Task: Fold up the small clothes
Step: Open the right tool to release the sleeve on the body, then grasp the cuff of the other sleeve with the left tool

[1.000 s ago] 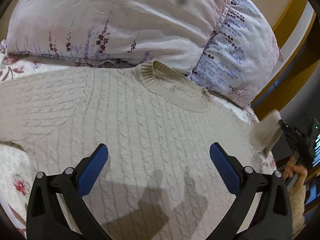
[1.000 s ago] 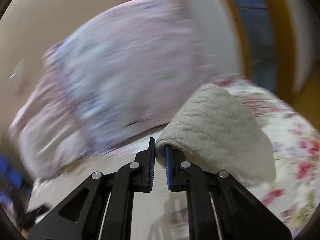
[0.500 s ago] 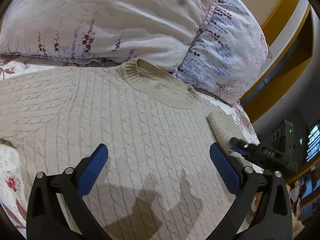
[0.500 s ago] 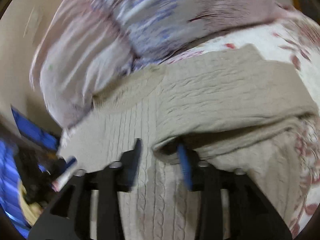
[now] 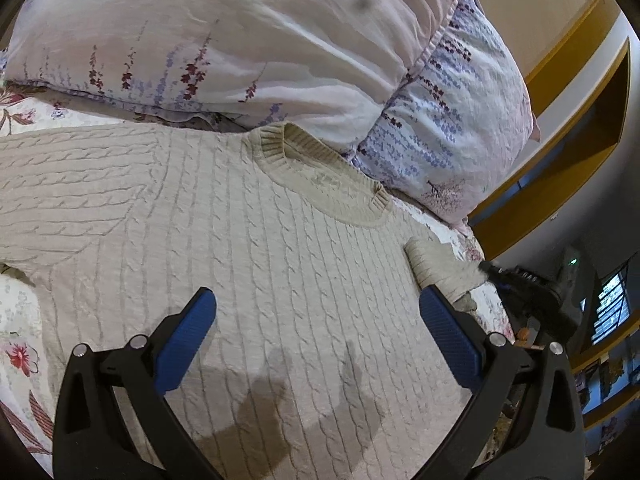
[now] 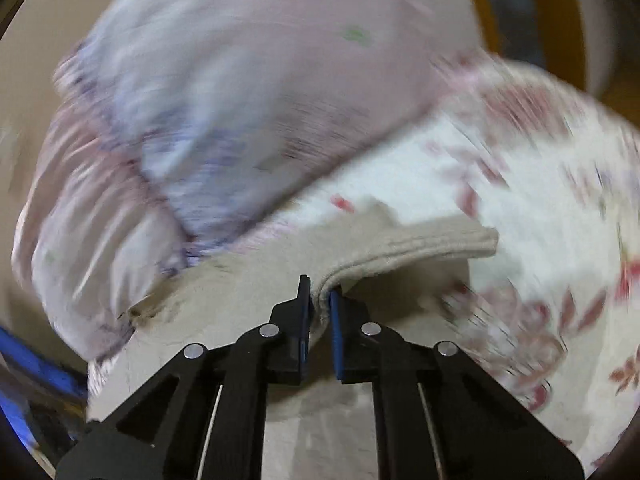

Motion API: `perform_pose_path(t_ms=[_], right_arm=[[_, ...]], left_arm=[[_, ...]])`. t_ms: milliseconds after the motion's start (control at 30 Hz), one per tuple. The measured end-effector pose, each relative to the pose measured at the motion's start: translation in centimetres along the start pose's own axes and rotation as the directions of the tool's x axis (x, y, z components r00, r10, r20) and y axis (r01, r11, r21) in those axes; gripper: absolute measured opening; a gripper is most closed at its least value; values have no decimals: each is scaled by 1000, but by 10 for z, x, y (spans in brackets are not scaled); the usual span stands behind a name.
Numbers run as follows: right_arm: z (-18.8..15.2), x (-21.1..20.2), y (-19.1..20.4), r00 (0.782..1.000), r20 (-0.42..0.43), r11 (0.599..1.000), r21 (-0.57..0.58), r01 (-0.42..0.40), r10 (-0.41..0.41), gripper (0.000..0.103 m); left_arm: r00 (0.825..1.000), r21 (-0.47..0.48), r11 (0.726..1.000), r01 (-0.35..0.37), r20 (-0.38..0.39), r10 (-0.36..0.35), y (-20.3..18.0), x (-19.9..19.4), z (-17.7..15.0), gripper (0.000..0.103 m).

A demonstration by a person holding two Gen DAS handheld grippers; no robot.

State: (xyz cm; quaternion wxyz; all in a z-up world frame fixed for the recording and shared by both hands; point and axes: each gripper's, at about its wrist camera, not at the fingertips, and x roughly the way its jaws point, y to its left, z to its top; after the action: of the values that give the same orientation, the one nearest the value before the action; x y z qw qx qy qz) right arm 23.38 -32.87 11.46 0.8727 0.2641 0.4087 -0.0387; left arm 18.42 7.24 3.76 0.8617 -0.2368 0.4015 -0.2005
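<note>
Beige knit sweater (image 5: 248, 248) sleeve (image 6: 404, 256) pinched in right tool (image 6: 319, 300); left tool (image 5: 318, 308) wide, empty above it.

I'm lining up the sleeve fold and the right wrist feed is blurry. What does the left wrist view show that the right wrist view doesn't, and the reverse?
Left wrist only: the beige cable-knit sweater lying flat with its ribbed round collar toward the pillows, and the left tool open above its body, gripping nothing.

Right wrist only: the right tool shut on a fold of beige knit sleeve.

Both: the sweater, the pale floral pillows and the flowered bedsheet.
</note>
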Motion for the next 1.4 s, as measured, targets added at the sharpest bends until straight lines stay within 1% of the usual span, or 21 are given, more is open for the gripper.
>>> perform_pose_path(t_ms=[67, 133, 200, 233, 300, 333, 400, 433, 533, 600, 667, 800, 867, 900, 967, 1000, 1033, 1100, 1200, 1333, 1400], right_arm=[[-4, -7, 41, 997, 27, 990, -123, -67, 70, 10], [-19, -6, 84, 989, -6, 958, -247, -145, 148, 10], [-40, 10, 117, 974, -113, 913, -339, -226, 199, 13], [-58, 25, 135, 955, -216, 879, -389, -275, 203, 21], [-88, 47, 152, 917, -354, 839, -430, -334, 184, 34], [-103, 55, 156, 903, -399, 828, -443, -343, 161, 34], [-112, 56, 148, 887, -431, 833, -422, -359, 164, 39], [-111, 55, 137, 879, -444, 854, -376, -360, 175, 44], [-97, 44, 95, 868, -441, 920, -194, -340, 227, 49], [-81, 36, 60, 873, -417, 950, -63, -306, 254, 50], [-69, 25, 21, 891, -368, 963, 80, -257, 268, 49], [-49, 10, -50, 945, -246, 951, 272, -146, 216, 49], [-44, 9, -75, 963, -192, 934, 339, -116, 189, 48], [-39, 9, -79, 966, -179, 930, 349, -113, 185, 45], [-32, 8, -89, 980, -137, 932, 351, -91, 147, 40], [-31, 10, -89, 982, -128, 934, 347, -86, 138, 32], [-29, 12, -89, 986, -122, 940, 334, -70, 116, 17], [-31, 11, -84, 988, -108, 947, 313, -68, 107, 9], [-38, -1, -71, 994, -78, 972, 225, -62, 81, 8], [-48, 5, -66, 991, -133, 987, 161, 8, 14, 9], [-48, 4, -62, 990, -139, 990, 131, 44, -25, 12]], left_arm=[[1000, -16, 1000, 15, 4, -15, 1, -2, 1, 101], [999, -43, 998, 43, 6, -42, 4, -2, 1, 101], [998, -78, 995, 68, 5, -68, 7, -1, 2, 101], [997, -92, 993, 78, 3, -78, 8, 0, 2, 101], [995, -130, 987, 98, -10, -100, 12, 4, 2, 101], [994, -143, 984, 105, -17, -109, 13, 6, 2, 101], [993, -170, 979, 112, -30, -118, 16, 10, 1, 101], [992, -180, 977, 112, -37, -120, 17, 12, 0, 100], [989, -230, 966, 116, -58, -133, 23, 19, 0, 94], [988, -265, 957, 120, -66, -142, 27, 24, 1, 85], [986, -297, 947, 123, -75, -151, 31, 28, 2, 74], [987, -327, 940, 95, -92, -131, 36, 37, 6, 57], [988, -329, 941, 84, -97, -122, 38, 42, 10, 41], [988, -330, 941, 77, -103, -118, 38, 46, 12, 36], [987, -323, 944, 69, -117, -112, 38, 54, 16, 18], [988, -304, 951, 59, -122, -100, 37, 57, 19, 11], [989, -279, 959, 50, -120, -86, 36, 58, 22, 8], [994, -231, 972, 31, -96, -55, 32, 54, 28, 8], [998, -165, 986, -2, -67, -9, 27, 42, 34, 8], [989, -138, 986, -96, -122, 79, 34, 50, 29, 9], [988, -131, 986, -106, -124, 90, 35, 50, 25, 12]])
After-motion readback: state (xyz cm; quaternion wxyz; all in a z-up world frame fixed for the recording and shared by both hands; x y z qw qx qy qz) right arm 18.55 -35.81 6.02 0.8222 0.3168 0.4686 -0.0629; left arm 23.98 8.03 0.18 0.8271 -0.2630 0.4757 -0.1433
